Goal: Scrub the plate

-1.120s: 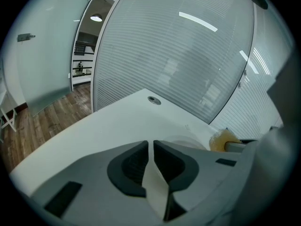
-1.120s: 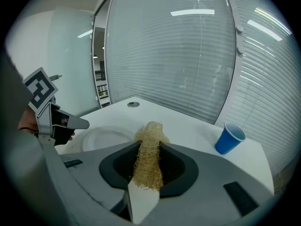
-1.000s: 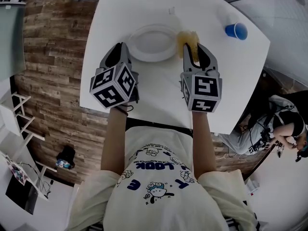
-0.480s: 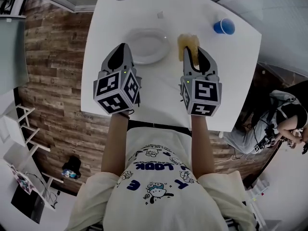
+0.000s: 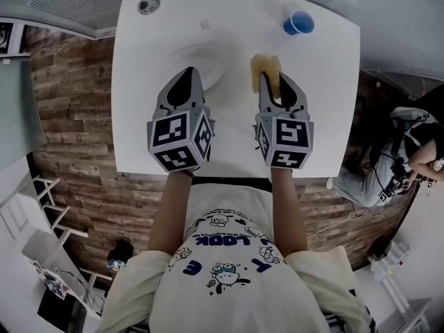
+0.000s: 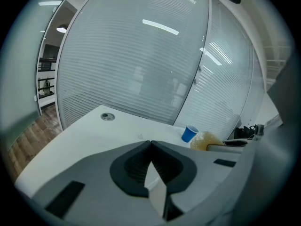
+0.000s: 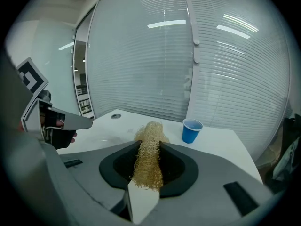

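Surface: white table (image 5: 139,116) over a plank floor, with a slatted glass wall beyond its far edge.
Plate: pale plate (image 5: 201,57) on the far left half of the table, its near rim hidden behind the left gripper.
Left gripper: left gripper (image 5: 189,75) sits over the plate's near rim, jaw tips together with nothing between them; I cannot tell whether it touches the plate.
Right gripper: right gripper (image 5: 275,82), just right of the plate, jaws part-way apart and clamped on a yellow fibre scrubber (image 5: 267,68) that sticks out past the tips.
Why so: the scrubber probably leads so its fibres meet the plate first, and the closed left tips look ready to steady the rim.
Room: bare table lies between plate and scrubber; a blue cup (image 5: 299,23) stands well beyond and right of the plate, and a round grommet (image 5: 148,5) sits at the corner beyond it on the left.
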`<state>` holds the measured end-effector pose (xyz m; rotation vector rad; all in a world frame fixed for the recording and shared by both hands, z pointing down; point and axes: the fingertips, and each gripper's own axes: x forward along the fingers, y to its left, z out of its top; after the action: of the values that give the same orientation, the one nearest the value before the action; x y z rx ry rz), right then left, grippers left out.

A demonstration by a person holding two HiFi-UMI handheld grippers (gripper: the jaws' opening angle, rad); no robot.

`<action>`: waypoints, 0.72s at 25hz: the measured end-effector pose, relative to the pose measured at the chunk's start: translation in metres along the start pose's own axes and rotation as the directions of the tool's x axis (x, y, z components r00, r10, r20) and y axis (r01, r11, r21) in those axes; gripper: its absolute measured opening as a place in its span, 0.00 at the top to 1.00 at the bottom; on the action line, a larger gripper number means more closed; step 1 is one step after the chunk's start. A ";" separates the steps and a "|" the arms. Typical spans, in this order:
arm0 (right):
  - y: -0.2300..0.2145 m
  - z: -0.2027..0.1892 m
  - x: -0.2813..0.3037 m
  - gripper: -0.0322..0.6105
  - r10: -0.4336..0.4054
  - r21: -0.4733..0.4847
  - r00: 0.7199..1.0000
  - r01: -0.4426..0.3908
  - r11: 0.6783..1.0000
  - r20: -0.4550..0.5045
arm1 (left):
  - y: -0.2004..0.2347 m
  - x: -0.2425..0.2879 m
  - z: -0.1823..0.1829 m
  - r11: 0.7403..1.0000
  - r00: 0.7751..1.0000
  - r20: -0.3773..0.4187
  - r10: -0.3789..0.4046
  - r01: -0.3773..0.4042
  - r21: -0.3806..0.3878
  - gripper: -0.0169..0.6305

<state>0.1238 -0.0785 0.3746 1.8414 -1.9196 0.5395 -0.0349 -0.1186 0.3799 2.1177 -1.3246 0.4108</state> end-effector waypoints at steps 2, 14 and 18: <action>-0.003 -0.004 -0.002 0.78 -0.012 0.014 1.000 0.012 1.000 0.000 | -0.011 0.002 -0.004 1.000 1.000 -0.007 -0.024 0.024 0.017 0.94; 0.002 -0.033 0.007 0.77 0.008 0.047 0.999 -0.005 0.999 -0.051 | -0.039 0.012 -0.024 0.993 0.994 -0.053 -0.092 0.096 0.063 0.94; 0.004 -0.042 0.015 0.77 0.015 0.040 0.997 -0.012 0.999 -0.074 | -0.041 0.015 -0.030 0.993 0.993 -0.072 -0.096 0.101 0.067 0.94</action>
<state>0.1208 -0.0677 0.4176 1.8076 -1.8873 0.6453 0.0096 -0.0969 0.3982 2.1970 -1.1772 0.4906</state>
